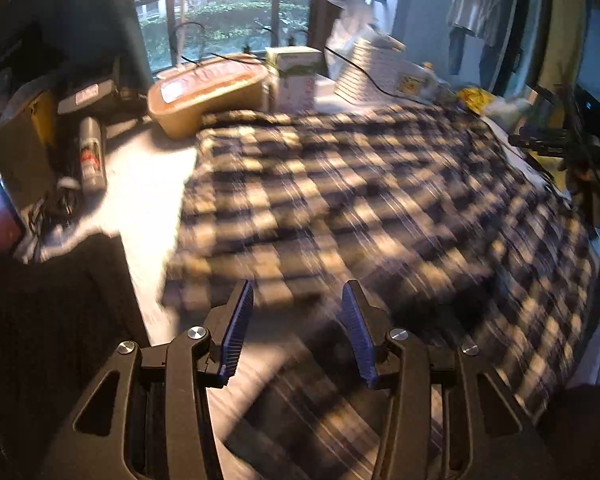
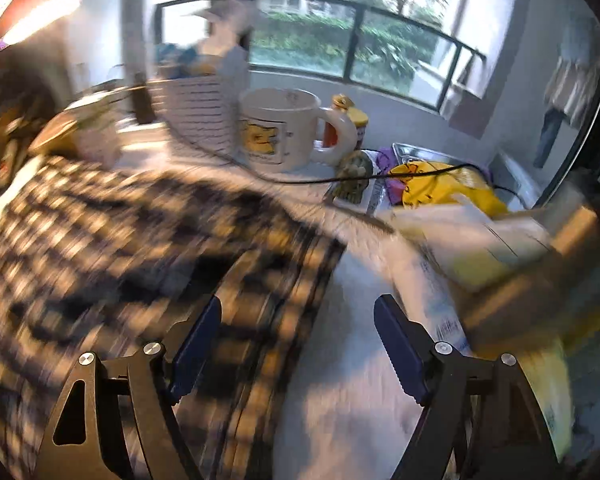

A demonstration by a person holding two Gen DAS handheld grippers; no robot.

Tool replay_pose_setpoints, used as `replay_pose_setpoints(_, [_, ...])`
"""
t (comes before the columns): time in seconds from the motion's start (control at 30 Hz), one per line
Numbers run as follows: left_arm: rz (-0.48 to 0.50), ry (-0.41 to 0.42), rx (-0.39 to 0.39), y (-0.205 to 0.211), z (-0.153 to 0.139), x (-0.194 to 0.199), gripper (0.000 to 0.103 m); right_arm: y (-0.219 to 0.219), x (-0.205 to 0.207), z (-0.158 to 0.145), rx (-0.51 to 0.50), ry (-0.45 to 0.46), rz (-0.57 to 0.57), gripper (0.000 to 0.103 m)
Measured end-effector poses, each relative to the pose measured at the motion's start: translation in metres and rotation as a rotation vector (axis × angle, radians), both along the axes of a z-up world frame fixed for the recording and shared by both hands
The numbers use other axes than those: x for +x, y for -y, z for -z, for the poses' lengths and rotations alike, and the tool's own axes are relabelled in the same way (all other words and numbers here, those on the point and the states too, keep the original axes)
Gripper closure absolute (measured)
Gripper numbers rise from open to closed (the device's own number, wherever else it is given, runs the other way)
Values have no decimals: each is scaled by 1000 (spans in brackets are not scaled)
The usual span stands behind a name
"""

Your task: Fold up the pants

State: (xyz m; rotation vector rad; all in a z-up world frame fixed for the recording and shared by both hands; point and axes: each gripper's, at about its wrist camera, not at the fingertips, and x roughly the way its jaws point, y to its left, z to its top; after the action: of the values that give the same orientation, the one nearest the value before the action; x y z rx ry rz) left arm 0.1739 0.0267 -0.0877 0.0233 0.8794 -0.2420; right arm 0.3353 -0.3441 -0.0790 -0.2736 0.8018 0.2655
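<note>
Left wrist view: checked pants spread flat over a pale table, filling the centre and right of frame, pattern smeared by motion blur. Left gripper over the near edge of the fabric, blue pads apart, nothing seen pinched between them; released, though contact with the cloth below cannot be judged through the blur. Near hem cut off by the gripper body at the bottom. Beyond the fabric, a tan tub with a lid, a spray can lying at the left, a striped box crossed by a black cable. Left margin dark, contents unreadable. Right edge holds dark clutter, not identifiable.

Right wrist view: same pants occupying the left half, right-hand edge running down toward the left finger. Right gripper spread wide and released, straddling that edge: left pad over the plaid, right pad over bare table. Heavy blur; whether either pad touches anything cannot be told. Behind, a white mug with a yellow print, a yellow-lidded jar partly hidden by its handle, a yellow bag. Pale and tan smear at right too blurred to name. Window and railing across the back
</note>
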Motion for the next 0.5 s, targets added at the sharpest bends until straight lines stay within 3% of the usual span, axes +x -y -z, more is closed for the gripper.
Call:
replay_pose_setpoints(0.2, [51,26,-36,24,5,-54,57,-3,-138,6,172,-4,-141,25])
replay_pose_setpoints(0.3, [99,38,-57,37,4,-75,57,-7,-166,32,106,-51,-111,67])
replay_pose_setpoints(0.37, [128,37,-60,45,5,-88,57,-2,-177,53,67,-91,-49,68])
replay_pose_setpoints(0.5, [164,9,-38,58,11,-110,57,11,-205,51,105,-34,16,68])
